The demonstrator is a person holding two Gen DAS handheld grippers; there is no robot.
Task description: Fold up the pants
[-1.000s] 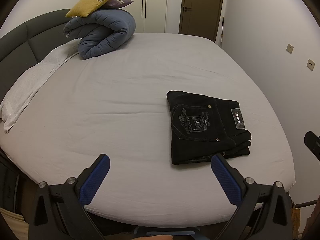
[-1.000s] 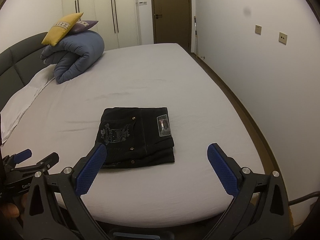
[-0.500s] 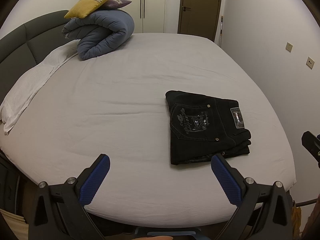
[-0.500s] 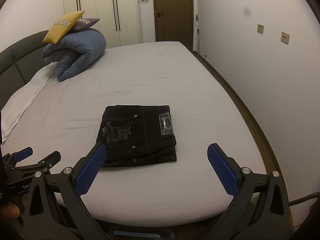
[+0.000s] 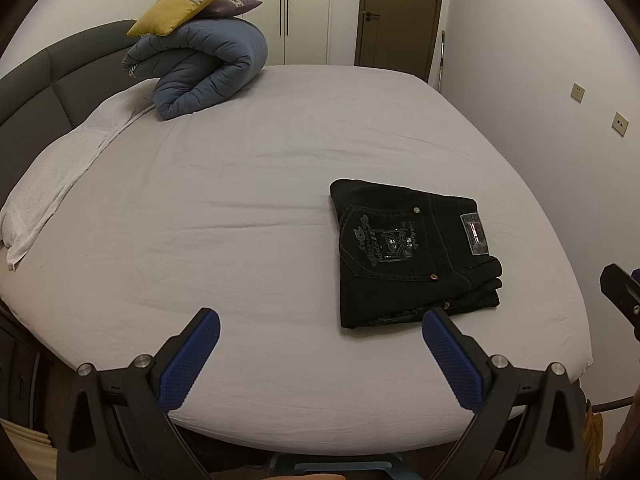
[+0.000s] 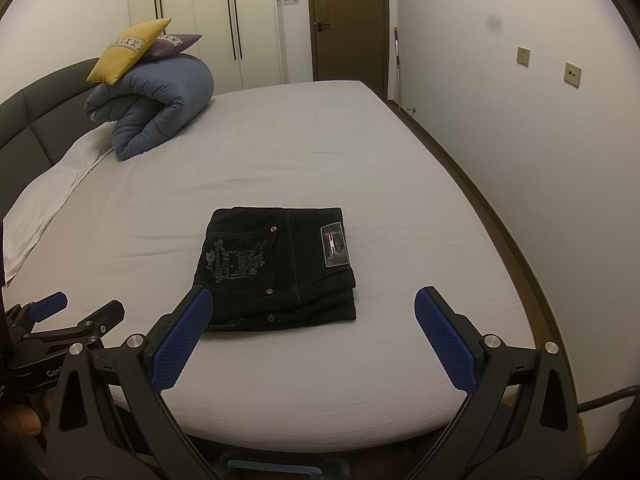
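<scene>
Your black pants point(image 6: 280, 268) lie folded in a compact stack on the bed point(image 6: 280, 152), near its foot edge. Both your left gripper point(image 5: 320, 356) and right gripper point(image 6: 316, 336) hang empty, fingers spread wide. A rolled blue duvet point(image 6: 156, 108) topped by pillows point(image 6: 128, 50) sits well apart by the headboard.

"Gen…", cut off, on the left gripper point(image 6: 72, 312) body; pants point(image 6: 280, 268) pocket lettering, perhaps "Dy", otherwise illegible

Ahead of left gripper point(image 5: 320, 354): bare sheet point(image 5: 224, 208).
Far left: rolled duvet point(image 5: 200, 68).
Ahead of right gripper point(image 6: 312, 334): pants point(image 6: 280, 268).
</scene>
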